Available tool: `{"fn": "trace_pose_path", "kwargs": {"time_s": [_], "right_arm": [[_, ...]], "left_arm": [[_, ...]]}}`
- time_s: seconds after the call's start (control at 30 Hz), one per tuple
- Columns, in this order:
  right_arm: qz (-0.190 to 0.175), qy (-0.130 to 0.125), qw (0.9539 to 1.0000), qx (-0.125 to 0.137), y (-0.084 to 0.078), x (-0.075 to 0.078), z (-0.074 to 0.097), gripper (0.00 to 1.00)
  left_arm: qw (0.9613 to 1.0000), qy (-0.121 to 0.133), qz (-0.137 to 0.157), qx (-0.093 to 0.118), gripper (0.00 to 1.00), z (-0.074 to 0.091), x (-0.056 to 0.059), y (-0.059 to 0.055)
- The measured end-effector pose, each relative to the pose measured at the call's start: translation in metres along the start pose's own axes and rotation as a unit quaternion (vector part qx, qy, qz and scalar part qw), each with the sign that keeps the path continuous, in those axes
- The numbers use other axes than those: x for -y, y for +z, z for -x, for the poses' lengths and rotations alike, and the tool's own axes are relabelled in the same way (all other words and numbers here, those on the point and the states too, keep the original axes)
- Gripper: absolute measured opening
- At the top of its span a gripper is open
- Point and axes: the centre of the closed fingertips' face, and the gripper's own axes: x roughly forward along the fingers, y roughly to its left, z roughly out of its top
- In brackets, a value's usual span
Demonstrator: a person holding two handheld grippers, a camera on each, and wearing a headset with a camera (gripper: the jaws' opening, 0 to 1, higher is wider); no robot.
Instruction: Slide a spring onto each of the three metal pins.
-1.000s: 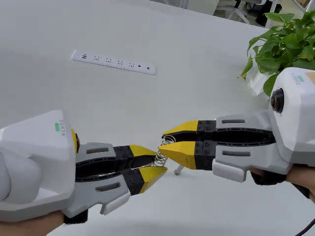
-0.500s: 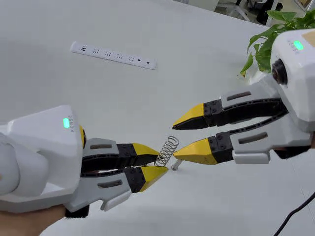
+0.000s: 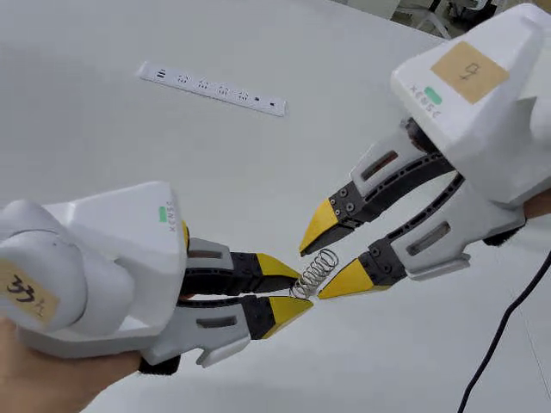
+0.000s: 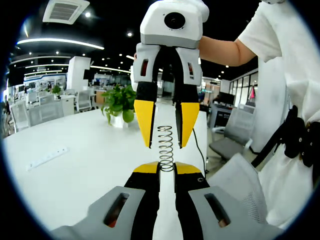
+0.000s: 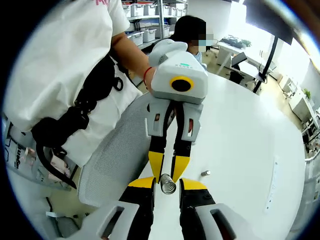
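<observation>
A small steel spring (image 3: 315, 273) sticks out level from my left gripper (image 3: 303, 289), which is shut on its near end. My right gripper (image 3: 312, 274) comes in from the upper right, open, its yellow fingers standing on either side of the spring's free end without pinching it. In the left gripper view the spring (image 4: 166, 145) rises from my left gripper (image 4: 166, 169) between the right gripper's fingers (image 4: 145, 120). In the right gripper view a short metal pin (image 5: 205, 173) stands on the white table just right of the spring (image 5: 168, 185).
A white power strip (image 3: 211, 88) lies on the white table (image 3: 129, 155) beyond the grippers. A black cable (image 3: 508, 327) trails at the right. A potted plant (image 4: 118, 102) stands at the table's edge, and a grey mesh chair (image 5: 115, 155) is behind me.
My right gripper, shut on the spring's far end a second ago, has opened and tilted upward. The left gripper has kept hold of the spring. The camera has shifted.
</observation>
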Motion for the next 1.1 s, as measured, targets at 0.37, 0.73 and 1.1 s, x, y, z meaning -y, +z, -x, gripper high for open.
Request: {"fn": "trace_pose_path", "kwargs": {"time_s": [0.37,0.73,1.1], "right_arm": [[0.014,0.018,0.9994,-0.024,-0.003,-0.007,-0.007,0.10],[0.015,0.024,0.9989,-0.037,-0.008,-0.004,-0.006,0.07],[0.004,0.023,0.9990,-0.037,-0.012,-0.003,-0.006,0.07]], "left_arm": [[1.0000,-0.006,-0.003,0.001,0.06,0.000,0.002,0.000],[0.9999,-0.011,-0.005,0.002,0.06,0.001,0.003,-0.002],[0.9998,-0.015,-0.008,0.002,0.07,-0.001,0.003,-0.003]]}}
